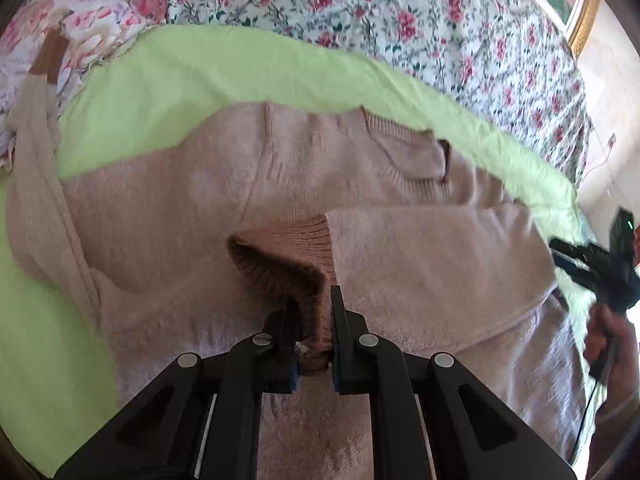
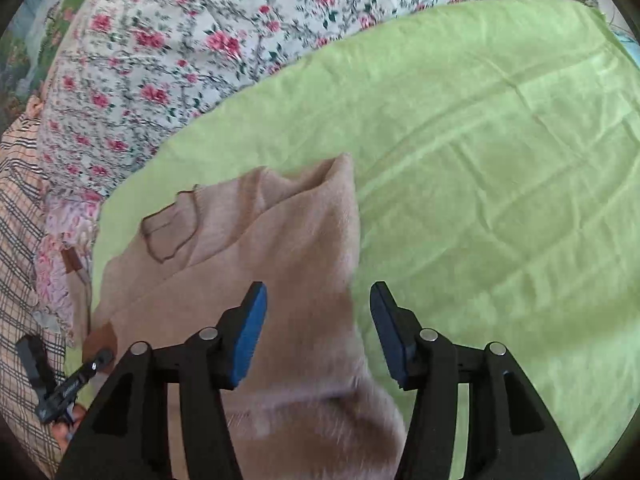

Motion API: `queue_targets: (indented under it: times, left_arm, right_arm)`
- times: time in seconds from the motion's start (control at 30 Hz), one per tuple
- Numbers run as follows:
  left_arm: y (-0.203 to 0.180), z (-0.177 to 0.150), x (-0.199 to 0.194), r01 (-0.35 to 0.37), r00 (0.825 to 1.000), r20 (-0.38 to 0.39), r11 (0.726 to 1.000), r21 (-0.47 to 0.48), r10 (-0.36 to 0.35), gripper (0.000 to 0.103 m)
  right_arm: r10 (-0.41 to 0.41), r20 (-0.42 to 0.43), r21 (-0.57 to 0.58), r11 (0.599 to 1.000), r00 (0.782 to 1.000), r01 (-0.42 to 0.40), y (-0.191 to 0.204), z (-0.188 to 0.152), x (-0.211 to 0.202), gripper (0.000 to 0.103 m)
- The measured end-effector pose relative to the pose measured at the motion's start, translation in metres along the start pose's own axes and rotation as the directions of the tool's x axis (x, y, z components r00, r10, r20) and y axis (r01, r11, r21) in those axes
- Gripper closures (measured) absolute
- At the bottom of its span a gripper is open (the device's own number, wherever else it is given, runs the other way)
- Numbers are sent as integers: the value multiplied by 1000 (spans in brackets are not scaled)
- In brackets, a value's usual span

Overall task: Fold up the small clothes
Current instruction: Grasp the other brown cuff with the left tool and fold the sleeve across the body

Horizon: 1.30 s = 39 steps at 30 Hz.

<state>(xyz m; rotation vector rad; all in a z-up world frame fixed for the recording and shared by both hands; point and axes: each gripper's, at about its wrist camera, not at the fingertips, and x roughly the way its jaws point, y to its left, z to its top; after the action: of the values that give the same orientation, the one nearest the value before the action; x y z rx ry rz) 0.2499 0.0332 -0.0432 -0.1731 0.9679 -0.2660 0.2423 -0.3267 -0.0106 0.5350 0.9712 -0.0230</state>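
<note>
On the green sheet (image 2: pixel 500 140), left claw (image 1: pixel 314 312) grips sweater cuff (image 1: pixel 288 252).

My left gripper (image 1: pixel 314 320) hides the cuff's (image 1: pixel 288 252) pinched end between its fingers. The pink sweater's (image 1: pixel 208 208) near hem runs under my tongs and off the frame. At the far right my right gripper (image 1: pixel 588 264) is smeared by blur, its fingertips indistinct. The floral bedspread (image 2: pixel 168 52) is cut off at the far edge.
</note>
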Motion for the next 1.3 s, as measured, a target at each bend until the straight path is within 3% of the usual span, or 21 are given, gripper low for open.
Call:
queue_targets:
  times: [0.1,0.13,0.17,0.27,0.43,0.53,0.6,0.63,0.67,0.77,0.8,0.87,1.0,1.1,1.2,1.3]
  left_arm:
    - [3,-3,3,2,1000,-4,1000,-16,-2,93]
    - [3,-2,3,0,1000,-4,1000,-14,0,93]
    - [2,-3,2,-3,1000,-2,1000,-8,3,93]
    - [-14,4,-2,15,999,29,999,33,-16,93]
    - [-25,10,14,-23,1000,19,998,65,22,93]
    - [-16,7,14,-17,1000,5,998,55,17,93]
    - [-14,6,11,-17,1000,9,998,60,16,93]
    - [-13,6,11,-18,1000,7,998,59,17,93]
    - [-12,5,10,-19,1000,5,998,58,19,93]
    - [-8,2,9,-17,1000,-8,998,53,18,88]
    - [-6,0,6,-21,1000,-15,998,51,22,83]
    - [1,-5,-5,-13,1000,-18,999,42,13,81]
    - [18,-9,-36,-51,999,16,998,43,50,69]
    - [40,1,-60,-97,994,59,995,18,95,52]
    - [74,24,-71,-180,980,81,983,-41,183,36]
    - [118,55,-69,-297,948,87,949,-108,307,27]
  right_arm:
    - [17,-49,-14,1000,999,-18,-5,4,22,50]
    - [16,-46,-33,999,999,-17,-4,5,21,90]
    - [13,-35,-40,999,999,-14,-5,6,16,95]
    - [15,76,-41,999,997,-11,-10,6,-14,95]
    - [-82,10,-26,996,997,82,-19,0,6,93]
    - [-139,101,-39,989,985,144,-4,-6,-18,86]
    - [-77,147,-88,992,986,91,16,-17,-35,86]
    - [-47,144,-111,992,988,64,23,-23,-37,79]
    - [-28,127,-127,991,992,44,27,-27,-35,66]
    - [-126,47,-103,986,991,130,15,-40,-18,57]
    - [-164,23,-60,984,986,165,5,-42,-16,57]
    - [-127,48,-4,992,991,128,-3,-44,-28,57]
    - [-103,192,-22,994,976,109,10,-51,-77,57]
    - [-49,217,-44,997,975,60,22,-60,-98,56]
    - [10,189,-77,997,982,4,40,-71,-100,55]
    - [72,127,-113,992,989,-58,65,-89,-94,55]
